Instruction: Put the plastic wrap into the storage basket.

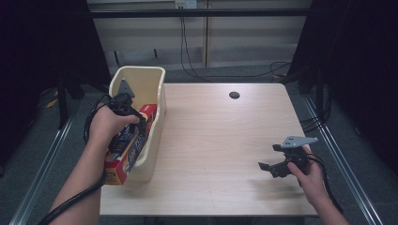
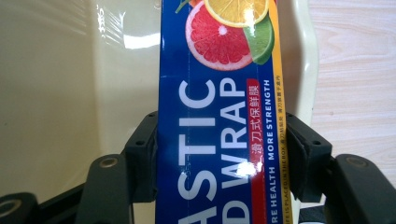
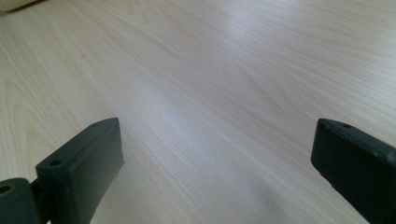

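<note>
The box (image 2: 219, 116) carries all the readable print, seen best in the left gripper view. Large white capitals on its blue face run lengthwise: "ASTIC" in one line, its first letters cut off by the frame edge, and "WRAP" in the next, with a "D" from a cut-off word before it. A red strip beside them bears white Chinese characters, 滑刀式保鮮膜. Next comes a line of small white capitals, "MORE STRENGTH", and lower on the same line "RE HEALTH". On the yellow edge band, tiny dark print reads "IS PLACED IN THE BOX", followed by Chinese characters too small to read
</note>
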Demonstrator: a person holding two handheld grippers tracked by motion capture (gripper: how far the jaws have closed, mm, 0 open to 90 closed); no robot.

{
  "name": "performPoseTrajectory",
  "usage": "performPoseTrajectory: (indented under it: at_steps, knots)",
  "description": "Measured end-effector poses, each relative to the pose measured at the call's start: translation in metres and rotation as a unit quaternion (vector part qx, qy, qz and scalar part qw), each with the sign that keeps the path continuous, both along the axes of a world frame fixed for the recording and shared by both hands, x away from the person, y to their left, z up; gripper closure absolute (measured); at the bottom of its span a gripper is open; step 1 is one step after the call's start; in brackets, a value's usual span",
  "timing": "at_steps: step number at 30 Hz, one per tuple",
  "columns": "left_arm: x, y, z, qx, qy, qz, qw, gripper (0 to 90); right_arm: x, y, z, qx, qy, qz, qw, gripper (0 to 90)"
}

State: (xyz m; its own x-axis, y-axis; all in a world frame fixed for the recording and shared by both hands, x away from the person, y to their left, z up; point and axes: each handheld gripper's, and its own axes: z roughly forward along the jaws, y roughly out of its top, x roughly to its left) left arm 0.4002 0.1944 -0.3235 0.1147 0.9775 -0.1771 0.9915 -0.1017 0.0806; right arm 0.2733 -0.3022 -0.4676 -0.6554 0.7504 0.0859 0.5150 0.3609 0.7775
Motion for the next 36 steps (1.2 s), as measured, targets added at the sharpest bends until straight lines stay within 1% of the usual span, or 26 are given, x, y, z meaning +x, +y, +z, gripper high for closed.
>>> performPoseTrajectory:
  at_steps: [8,10,11,16,20,22,24,26,27,32,36]
  knots:
    - [0.001,-0.001,-0.004,-0.002,0.002,0.005,1.0000,40.1,0.000,0.000,0.000,0.000,-0.001,0.000,1.0000,2.0]
    - [0.001,-0.001,-0.005,0.002,0.002,0.003,1.0000,40.1,0.000,0.000,0.000,-0.001,0.000,0.000,1.0000,2.0]
    - [0.001,-0.001,-0.005,-0.003,0.003,0.005,1.0000,40.1,0.000,0.000,0.000,0.000,0.001,0.000,1.0000,2.0]
    - [0.001,-0.001,-0.007,-0.001,0.004,0.004,1.0000,40.1,0.000,0.000,0.000,0.000,0.001,0.002,1.0000,2.0]
    - [0.001,0.000,-0.008,-0.007,0.005,0.008,0.9999,40.1,0.000,0.000,0.000,0.000,0.001,0.001,1.0000,2.0]
    - [0.001,0.000,-0.008,-0.005,0.005,0.007,0.9999,40.1,0.000,0.001,0.000,-0.002,0.000,0.001,1.0000,2.0]
    - [0.002,0.001,-0.009,-0.007,0.005,0.007,0.9999,40.1,0.000,0.000,0.000,-0.001,0.000,0.002,1.0000,2.0]
    - [0.002,0.001,-0.011,-0.010,0.003,0.014,0.9998,40.0,0.000,0.001,0.000,-0.002,0.000,0.000,1.0000,2.0]
    - [0.003,0.001,-0.011,-0.012,0.005,0.016,0.9998,40.0,0.000,0.001,0.000,-0.002,0.000,0.000,1.0000,2.0]
    - [0.004,-0.001,-0.013,-0.005,0.006,0.017,0.9998,40.0,0.000,0.001,0.000,-0.001,0.002,0.004,1.0000,2.0]
    - [0.005,-0.002,-0.014,-0.005,0.008,0.015,0.9998,39.9,0.000,0.001,0.000,-0.003,0.000,0.002,1.0000,2.0]
